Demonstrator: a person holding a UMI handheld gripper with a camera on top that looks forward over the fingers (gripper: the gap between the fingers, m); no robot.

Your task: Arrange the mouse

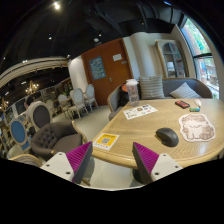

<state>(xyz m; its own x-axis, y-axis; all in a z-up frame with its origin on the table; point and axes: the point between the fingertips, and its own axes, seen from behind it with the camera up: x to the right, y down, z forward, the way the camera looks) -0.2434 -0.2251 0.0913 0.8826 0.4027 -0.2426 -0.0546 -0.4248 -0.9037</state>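
Note:
A dark grey computer mouse [167,137] lies on a round light wooden table [150,125], just beyond my right finger. A pale mouse pad with a cartoon animal print [195,125] lies to the right of the mouse. My gripper [113,160] is above the table's near edge, open and empty, its magenta pads [147,156] spread wide. Nothing stands between the fingers.
A yellow and white card [106,140] lies on the table ahead of the fingers. A paper sheet [140,111], a small dark object [182,103] and a teal item [195,108] lie farther back. Upholstered chairs [42,125] stand to the left, a cushioned bench [150,88] behind.

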